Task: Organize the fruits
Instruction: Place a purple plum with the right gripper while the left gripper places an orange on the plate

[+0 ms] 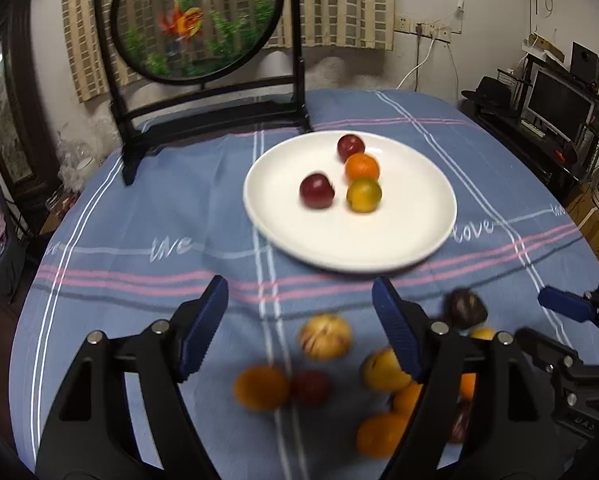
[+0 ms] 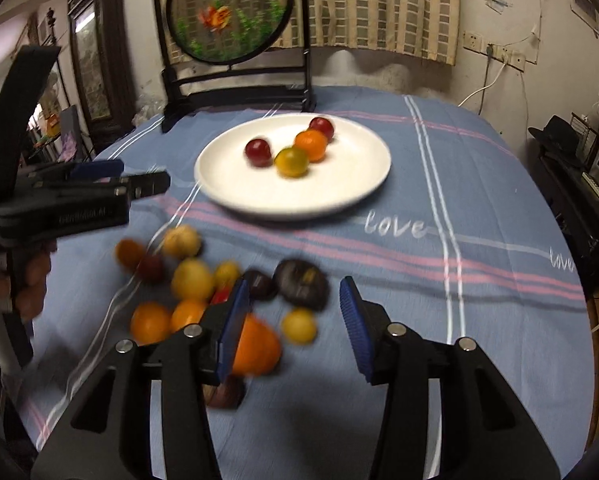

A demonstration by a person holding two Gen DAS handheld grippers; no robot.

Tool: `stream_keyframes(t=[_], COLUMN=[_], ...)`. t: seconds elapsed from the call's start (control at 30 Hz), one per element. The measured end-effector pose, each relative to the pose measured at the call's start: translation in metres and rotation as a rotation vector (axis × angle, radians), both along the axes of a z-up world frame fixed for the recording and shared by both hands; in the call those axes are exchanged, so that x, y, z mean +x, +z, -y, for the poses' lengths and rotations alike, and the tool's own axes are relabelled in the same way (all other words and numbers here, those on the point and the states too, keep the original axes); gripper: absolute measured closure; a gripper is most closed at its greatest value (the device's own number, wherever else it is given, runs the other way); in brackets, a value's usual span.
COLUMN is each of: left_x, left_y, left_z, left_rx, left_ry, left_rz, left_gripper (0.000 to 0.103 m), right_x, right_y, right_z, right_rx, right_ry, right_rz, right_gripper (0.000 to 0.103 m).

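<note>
Four round fruits [image 1: 341, 178] are sitting on the white plate [image 1: 419, 240], three lining up toward 11 o'clock; loose fruits [image 2: 191, 280] are lying at its 6 o'clock. Left tongs [image 1: 299, 320] and right tongs [image 2: 293, 312] are both gaping, pinching nothing.

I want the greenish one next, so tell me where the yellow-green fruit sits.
The yellow-green fruit lies on the white plate, nearest the camera of the four there, touching the orange behind it, with a red fruit to its left.
</note>
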State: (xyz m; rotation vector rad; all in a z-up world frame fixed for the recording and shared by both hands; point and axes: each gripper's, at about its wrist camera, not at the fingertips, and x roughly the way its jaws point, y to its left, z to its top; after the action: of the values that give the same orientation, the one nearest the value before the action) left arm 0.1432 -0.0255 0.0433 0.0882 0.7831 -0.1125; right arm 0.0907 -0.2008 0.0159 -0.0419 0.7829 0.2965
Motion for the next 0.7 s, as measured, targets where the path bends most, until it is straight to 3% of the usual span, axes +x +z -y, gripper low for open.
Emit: stream_keyframes(t=[0.27, 0.5, 0.7], left_x=[-0.039, -0.050, -0.041], left_y=[-0.027, -0.038, -0.048], left_z=[-0.038, -0.056, -0.052], left_rx=[-0.031, -0.014, -0.007], left_ry=[0.061, 0.083, 0.072], left_rz=[-0.054, -0.074, -0.110], left_gripper=[0.024, 0.023, 0.023], right_x=[-0.040, -0.035, -0.032], right_y=[-0.032, -0.053, -0.054], right_z=[-0.022, -0.055, -0.056], right_rx=[-0.023, -0.090, -0.094], right_ry=[0.075, 0.103, 0.096], right_rz=[-0.093, -0.160, -0.140], right_gripper=[0.055, 0.055, 0.060])
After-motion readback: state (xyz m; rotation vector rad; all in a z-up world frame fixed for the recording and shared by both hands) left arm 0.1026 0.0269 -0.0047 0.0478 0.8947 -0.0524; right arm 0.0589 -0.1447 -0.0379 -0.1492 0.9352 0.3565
